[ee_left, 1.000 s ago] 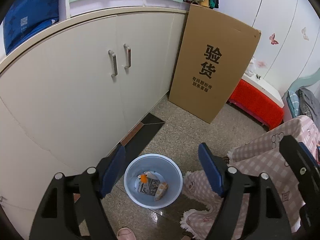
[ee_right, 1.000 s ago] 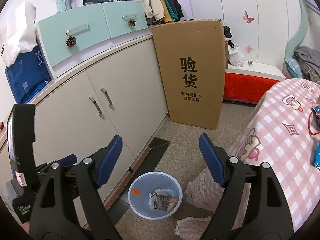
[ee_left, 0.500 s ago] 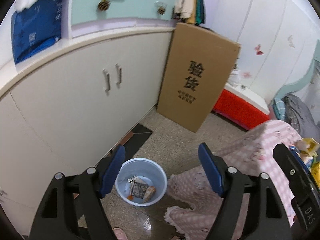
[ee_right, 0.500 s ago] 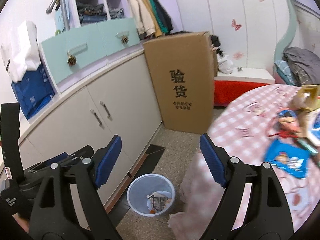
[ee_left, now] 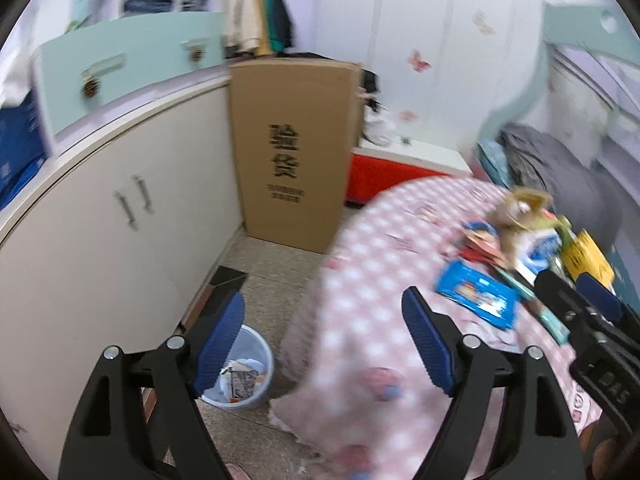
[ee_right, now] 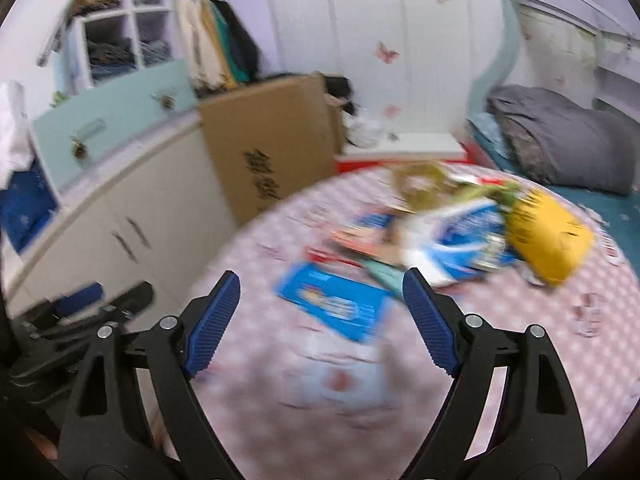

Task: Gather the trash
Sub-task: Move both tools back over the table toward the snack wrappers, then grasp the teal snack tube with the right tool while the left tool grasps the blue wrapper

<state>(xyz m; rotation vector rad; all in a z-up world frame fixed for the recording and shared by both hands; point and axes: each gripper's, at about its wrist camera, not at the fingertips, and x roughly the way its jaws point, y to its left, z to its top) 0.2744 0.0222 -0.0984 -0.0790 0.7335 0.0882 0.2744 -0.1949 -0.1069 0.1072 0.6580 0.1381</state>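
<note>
A pale blue trash bin (ee_left: 256, 364) with wrappers inside stands on the floor by the cabinet, partly behind my left gripper's left finger. My left gripper (ee_left: 324, 344) is open and empty above the table edge. My right gripper (ee_right: 320, 324) is open and empty over the pink checked tablecloth (ee_right: 280, 360). A flat blue packet (ee_right: 336, 304) lies just ahead of the right gripper; it also shows in the left wrist view (ee_left: 476, 292). Behind it lies a heap of trash: a white-and-blue bag (ee_right: 460, 240), a yellow bag (ee_right: 548, 236) and a crumpled brownish wrapper (ee_right: 424, 184). Both views are motion-blurred.
White cabinets (ee_left: 100, 240) run along the left. A tall cardboard box (ee_left: 292, 152) leans at their end, next to a red-and-white low bench (ee_left: 400, 164). A bed with a grey blanket (ee_right: 560, 136) lies at the right. The other gripper shows at each view's edge (ee_left: 592, 332).
Both grippers swung right and up from the bin toward the table. The tabletop trash has come into view; the bin has slid to the lower left and left the right wrist view.
</note>
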